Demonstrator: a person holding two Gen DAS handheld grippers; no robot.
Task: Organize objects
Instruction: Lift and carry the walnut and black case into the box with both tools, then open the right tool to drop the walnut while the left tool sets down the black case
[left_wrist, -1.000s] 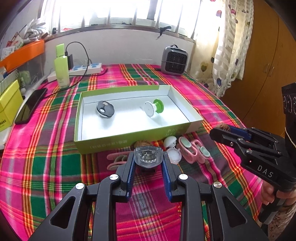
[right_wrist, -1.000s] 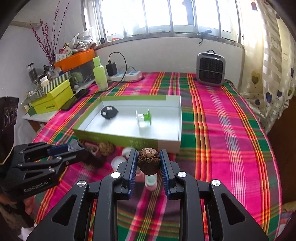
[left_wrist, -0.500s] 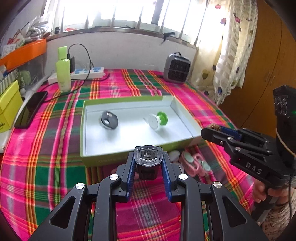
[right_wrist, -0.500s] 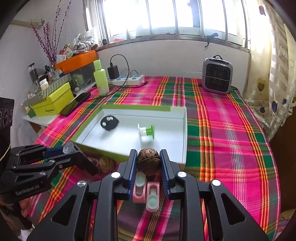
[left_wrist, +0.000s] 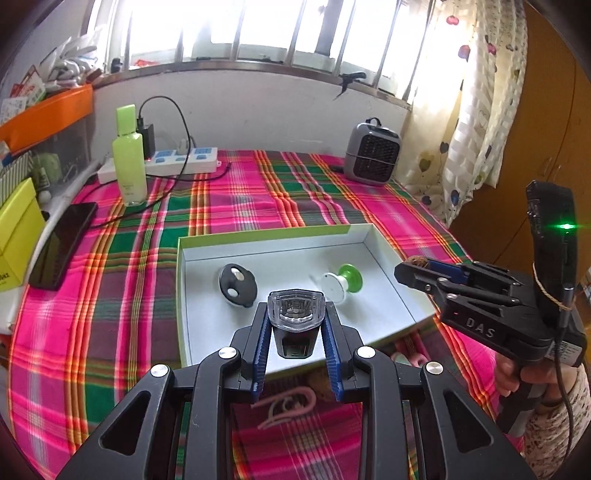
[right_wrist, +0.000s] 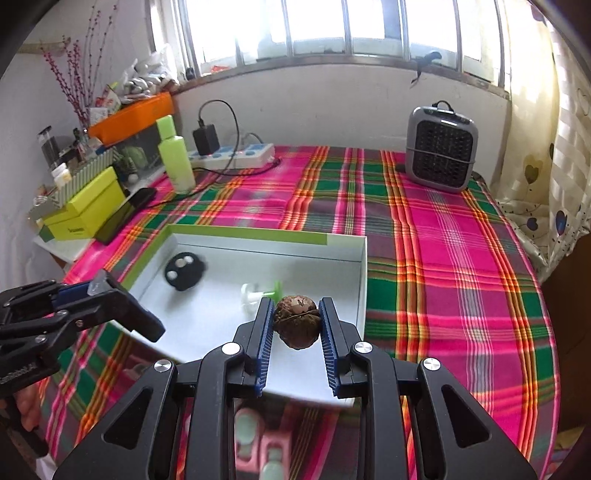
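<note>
Left wrist view: left tool (left_wrist: 295, 325) clamps a bike light (left_wrist: 295, 312), lens facing forward, over the tray's (left_wrist: 258, 236) near rim; right tool (right_wrist: 295, 325) grips a walnut (right_wrist: 296, 325) above bare tray floor.

Only clear text: "DAS" in pale letters on the side of my black right gripper (left_wrist: 415, 266). The yellow-green cardboard box (right_wrist: 86, 210) left of the white tray (right_wrist: 364, 266) has print, too small to read.

Partly hidden behind the right gripper (right_wrist: 296, 325), below the box (right_wrist: 364, 266): pink items (right_wrist: 275, 448), blurred, kind unclear, cut by the bottom edge.
</note>
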